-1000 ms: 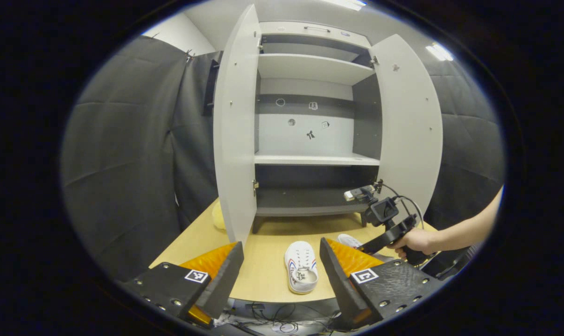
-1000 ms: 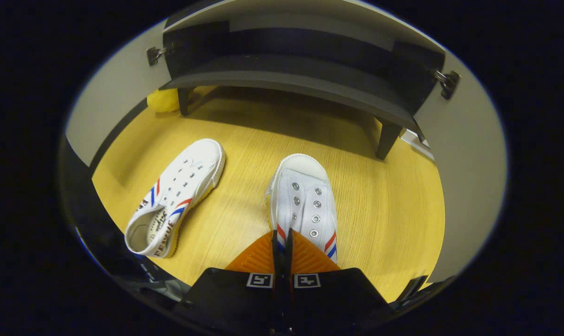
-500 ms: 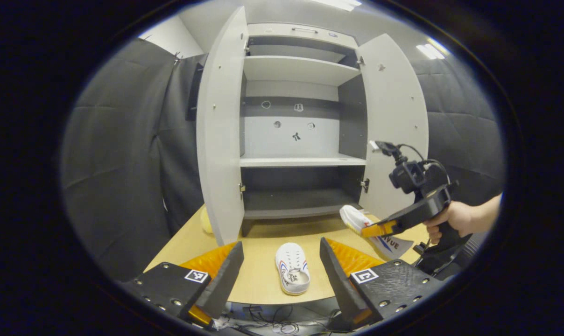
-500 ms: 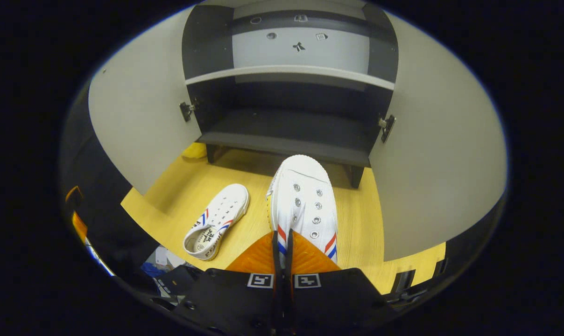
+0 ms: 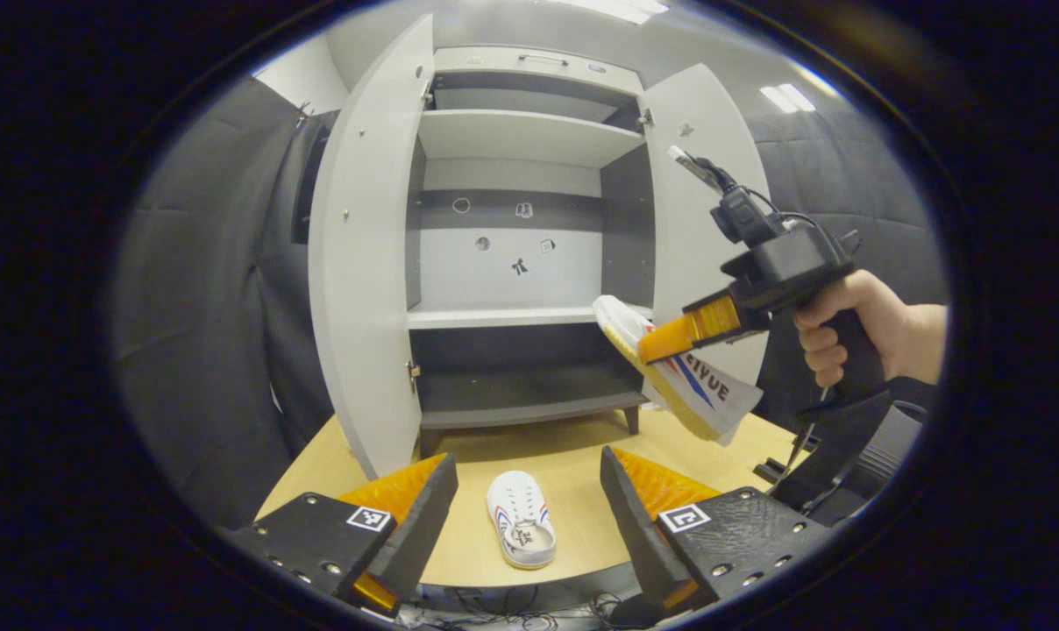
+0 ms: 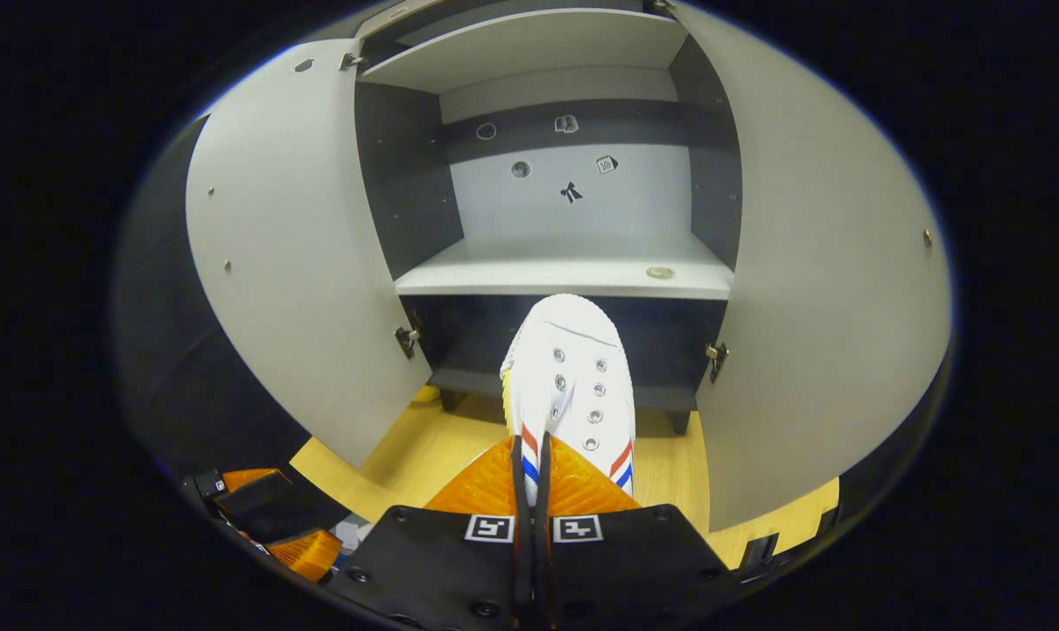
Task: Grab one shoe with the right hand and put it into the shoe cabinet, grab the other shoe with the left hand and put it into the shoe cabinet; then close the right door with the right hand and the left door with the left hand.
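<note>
Carrying shoe (image 6: pixel 569 372), right gripper (image 6: pixel 529 456) pinching its heel, now raised from table (image 5: pixel 573 460) to middle shelf (image 6: pixel 565 267) at 12 o'clock; placement imminent. Left gripper (image 5: pixel 529 499) spread, second shoe (image 5: pixel 521 530) untouched.

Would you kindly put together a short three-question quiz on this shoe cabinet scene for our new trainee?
1. True or false: the right gripper is shut on a white sneaker held up in front of the shoe cabinet.
2. Where is the other white sneaker? A) on the middle shelf B) on the wooden tabletop, in front of the open left gripper C) on the bottom shelf
3. Fill in: both cabinet doors stand ____.

Key: 1 true; 2 B; 3 open.
</note>
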### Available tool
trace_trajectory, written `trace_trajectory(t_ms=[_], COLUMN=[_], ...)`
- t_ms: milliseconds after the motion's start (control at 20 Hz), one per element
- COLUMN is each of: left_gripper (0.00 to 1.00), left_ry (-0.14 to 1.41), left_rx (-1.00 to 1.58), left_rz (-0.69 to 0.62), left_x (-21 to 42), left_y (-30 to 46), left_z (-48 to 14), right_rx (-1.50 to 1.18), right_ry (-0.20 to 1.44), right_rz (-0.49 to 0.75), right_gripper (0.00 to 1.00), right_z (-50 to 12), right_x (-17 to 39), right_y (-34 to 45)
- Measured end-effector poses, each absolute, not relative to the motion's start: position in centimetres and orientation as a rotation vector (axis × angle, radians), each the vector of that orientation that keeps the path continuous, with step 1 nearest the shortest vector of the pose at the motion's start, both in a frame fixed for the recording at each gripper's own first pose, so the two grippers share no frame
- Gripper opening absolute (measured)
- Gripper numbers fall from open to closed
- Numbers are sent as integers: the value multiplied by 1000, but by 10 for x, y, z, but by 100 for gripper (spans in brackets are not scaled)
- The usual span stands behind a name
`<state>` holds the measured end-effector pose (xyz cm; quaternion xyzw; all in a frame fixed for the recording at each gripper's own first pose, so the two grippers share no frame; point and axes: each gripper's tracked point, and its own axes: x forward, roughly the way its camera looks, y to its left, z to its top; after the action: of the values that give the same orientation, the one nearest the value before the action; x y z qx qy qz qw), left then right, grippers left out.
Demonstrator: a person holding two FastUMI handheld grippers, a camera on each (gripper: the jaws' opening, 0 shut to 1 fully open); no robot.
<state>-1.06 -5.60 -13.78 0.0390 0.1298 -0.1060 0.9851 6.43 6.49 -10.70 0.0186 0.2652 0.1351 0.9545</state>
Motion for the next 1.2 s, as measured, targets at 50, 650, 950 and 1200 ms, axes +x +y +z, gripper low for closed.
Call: trace_trajectory(t_ms=[50,650,950,1200], left_gripper=[94,94,92,94], left_ry=[258,258,264,286], left_rx=[81,90,133,87], left_rz=[-217,-224,-205,-159], left_x=[-5,64,91,108], left_y=[-57,-65,-73,-79], left_z=[-134,-110,-106,-107], right_rx=[35,125,162,170], right_ry=[519,330,234,210], right_rz=[271,215,209,214], right_gripper=[2,2,2,2], right_z=[-99,-6,22,20], right_x=[74,212,288,348], right_y=[66,54,51,59])
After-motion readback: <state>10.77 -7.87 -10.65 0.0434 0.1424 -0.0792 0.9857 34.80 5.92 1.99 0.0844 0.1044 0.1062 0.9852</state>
